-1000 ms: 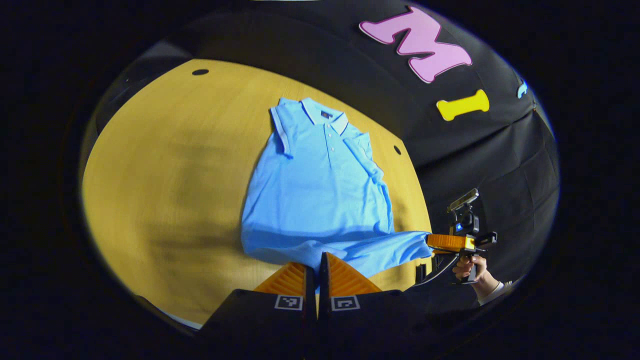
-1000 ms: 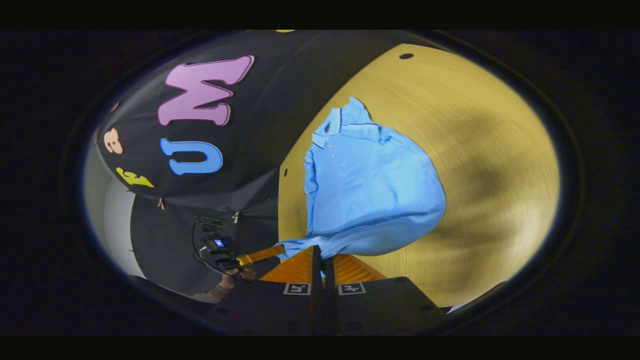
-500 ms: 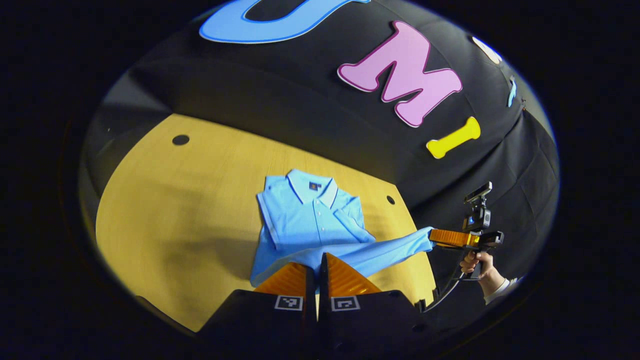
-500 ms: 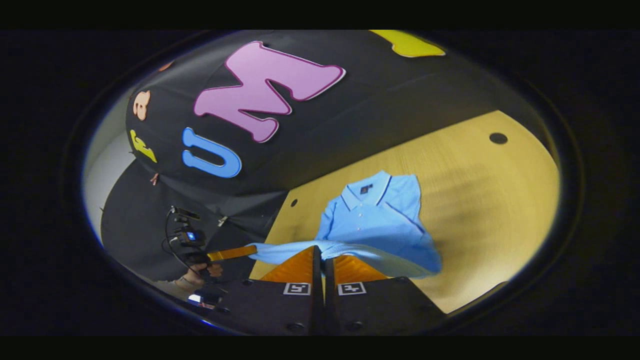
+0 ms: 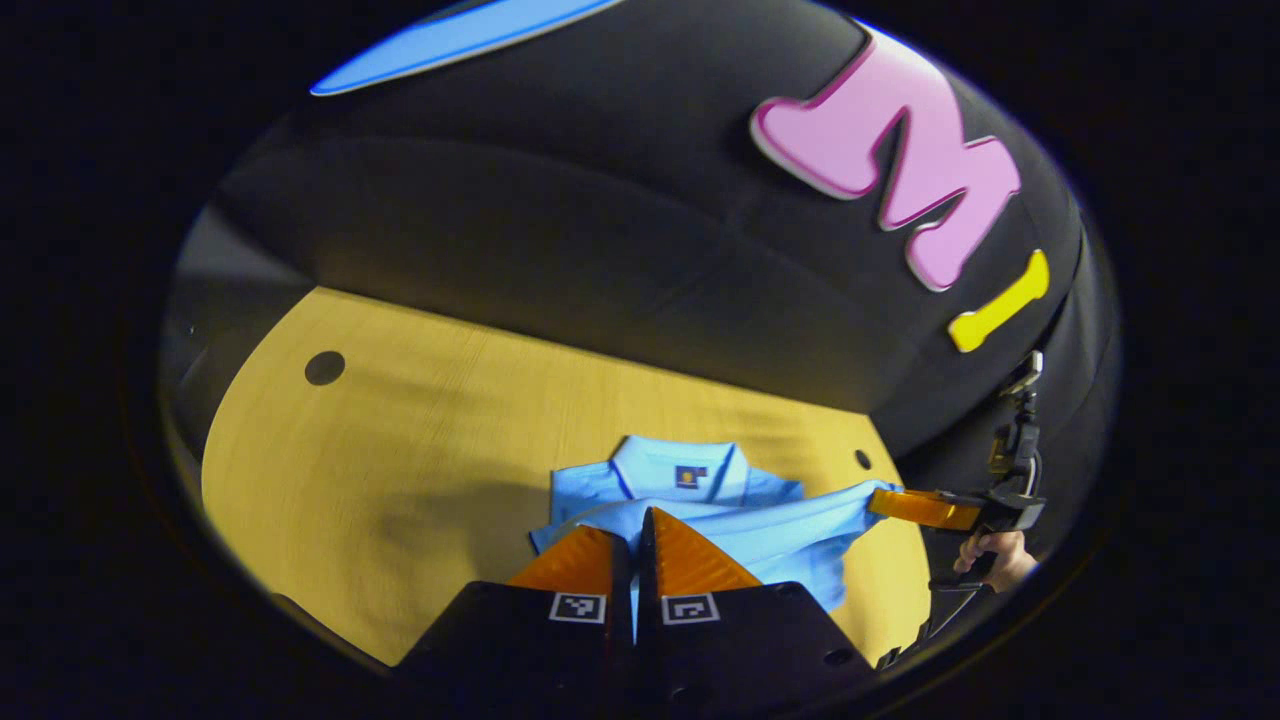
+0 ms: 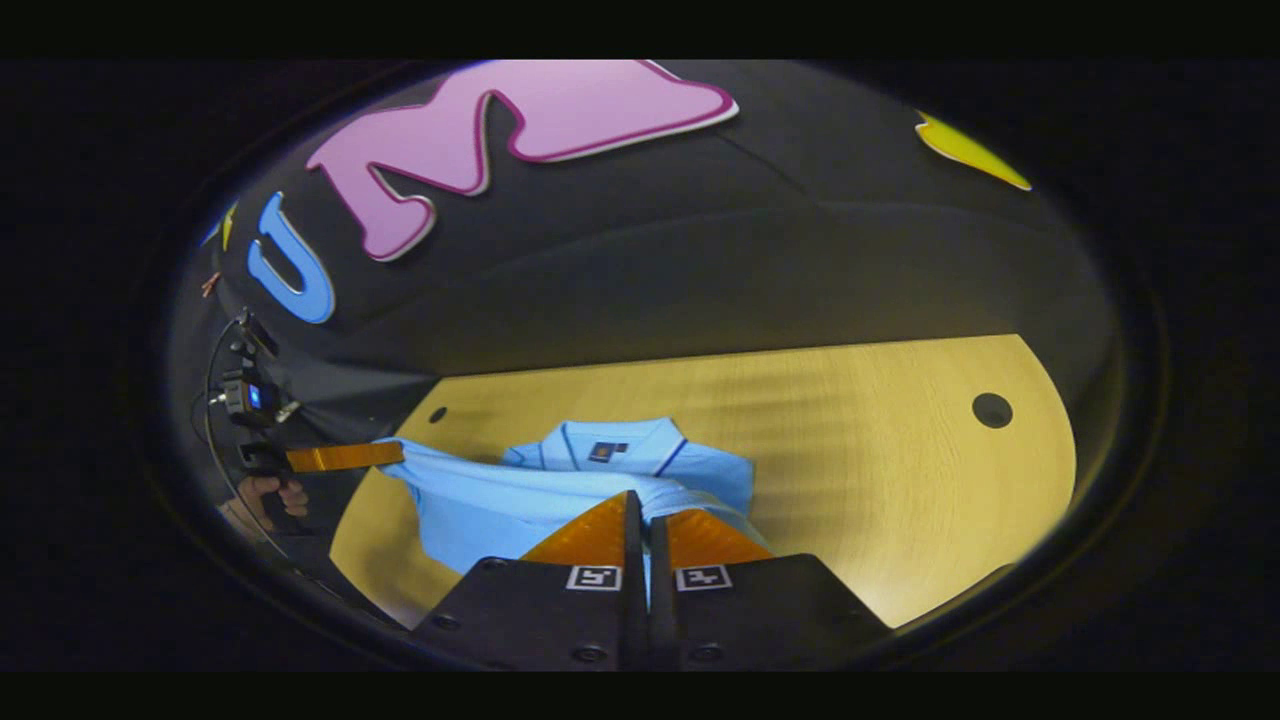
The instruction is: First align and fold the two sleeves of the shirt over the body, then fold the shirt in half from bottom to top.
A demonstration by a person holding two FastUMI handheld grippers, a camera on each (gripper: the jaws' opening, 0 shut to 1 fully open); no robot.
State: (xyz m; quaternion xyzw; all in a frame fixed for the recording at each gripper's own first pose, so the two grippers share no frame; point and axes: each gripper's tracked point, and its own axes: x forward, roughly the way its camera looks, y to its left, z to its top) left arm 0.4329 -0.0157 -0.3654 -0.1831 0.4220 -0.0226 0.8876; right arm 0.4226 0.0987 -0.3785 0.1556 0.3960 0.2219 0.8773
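Observation:
A light blue polo shirt (image 5: 760, 530) lies on the yellow table (image 5: 400, 470), collar (image 5: 680, 468) toward the far wall, sleeves folded in over the body. My left gripper (image 5: 636, 520) is shut on the bottom hem, which hangs lifted just short of the collar. The hem stretches taut to the right, where my right gripper (image 5: 885, 498) pinches its other corner. In the right gripper view, my right gripper (image 6: 640, 503) is shut on the hem of the shirt (image 6: 480, 505), and the left gripper (image 6: 385, 453) holds the far corner at left.
Round holes (image 5: 324, 367) (image 5: 862, 459) mark the table's far corners; in the right gripper view they show as one hole (image 6: 991, 409) and a second hole (image 6: 438, 414). The black cloth wall rises just beyond the collar. A hand (image 5: 992, 556) grips the right gripper's handle.
Both grippers have carried the bottom hem up and forward over the body toward the collar. The shirt's visible length has shrunk to about half.

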